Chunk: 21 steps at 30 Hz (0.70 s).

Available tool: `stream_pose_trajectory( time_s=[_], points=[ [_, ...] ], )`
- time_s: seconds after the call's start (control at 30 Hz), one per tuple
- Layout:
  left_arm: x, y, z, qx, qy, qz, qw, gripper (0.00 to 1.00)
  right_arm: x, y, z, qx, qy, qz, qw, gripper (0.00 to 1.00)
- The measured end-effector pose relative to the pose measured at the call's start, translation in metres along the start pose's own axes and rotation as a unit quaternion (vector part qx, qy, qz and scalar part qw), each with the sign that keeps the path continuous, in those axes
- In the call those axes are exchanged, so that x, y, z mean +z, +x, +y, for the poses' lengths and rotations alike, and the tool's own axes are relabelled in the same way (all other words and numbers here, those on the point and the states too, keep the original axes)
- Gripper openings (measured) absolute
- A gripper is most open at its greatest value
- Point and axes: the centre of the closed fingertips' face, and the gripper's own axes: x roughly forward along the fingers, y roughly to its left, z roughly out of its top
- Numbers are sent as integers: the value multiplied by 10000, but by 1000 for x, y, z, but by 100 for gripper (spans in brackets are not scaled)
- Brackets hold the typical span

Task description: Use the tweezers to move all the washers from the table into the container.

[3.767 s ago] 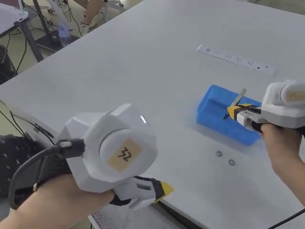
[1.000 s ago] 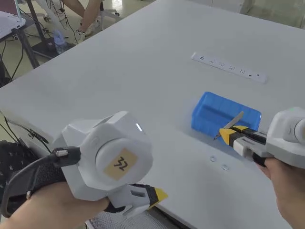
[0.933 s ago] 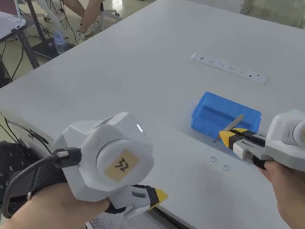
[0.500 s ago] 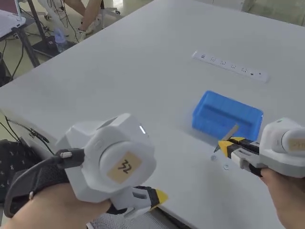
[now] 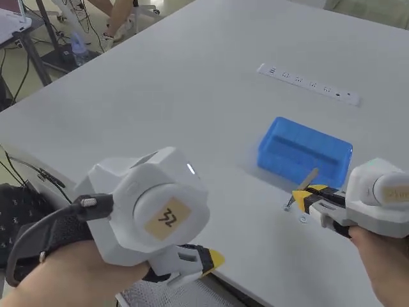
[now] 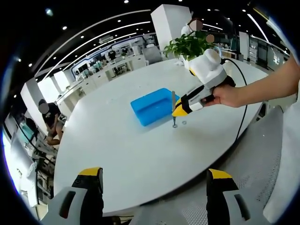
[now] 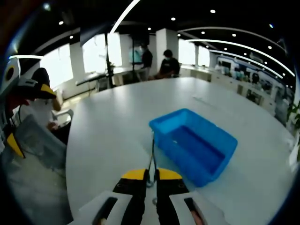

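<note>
Compared with the picture from almost four seconds ago, the tweezers (image 5: pixel 309 178) have come down from above the container (image 5: pixel 304 151) to the table (image 5: pixel 192 96) in front of it. In the last half second the tip went a little lower again. The washers (image 5: pixel 303 219) lie on the table just beside the near long wall of the container, outside it. One of them is plain to see in the head view, a little to the side of the tweezers' tip. The other one is right at the tip, and I cannot tell whether the tip touches it. In the left gripper view the tweezers stand nearly upright with the tip down at the table, and one washer lies just beside the tip.

The right gripper (image 5: pixel 301 198) has its jaws closed narrow on the tweezers. The right gripper view shows this: the two yellow tips press together with the thin metal between them. A hand (image 5: pixel 377 256) holds this gripper at the right edge of the head view.

The left gripper (image 5: pixel 212 259) is held low at the near edge of the table, well apart from the washers. Its jaws are spread wide and hold nothing. Beyond the blue container a white power strip (image 5: pixel 310 84) lies on the table.
</note>
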Motion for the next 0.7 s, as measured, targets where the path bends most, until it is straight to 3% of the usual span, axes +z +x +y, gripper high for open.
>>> stream_pose_trajectory(
  time_s=[0.7],
  points=[
    [-3,0,0,16,22,46,10000,93,-3,0,-2,-58,15,-39,10000,4]
  ],
)
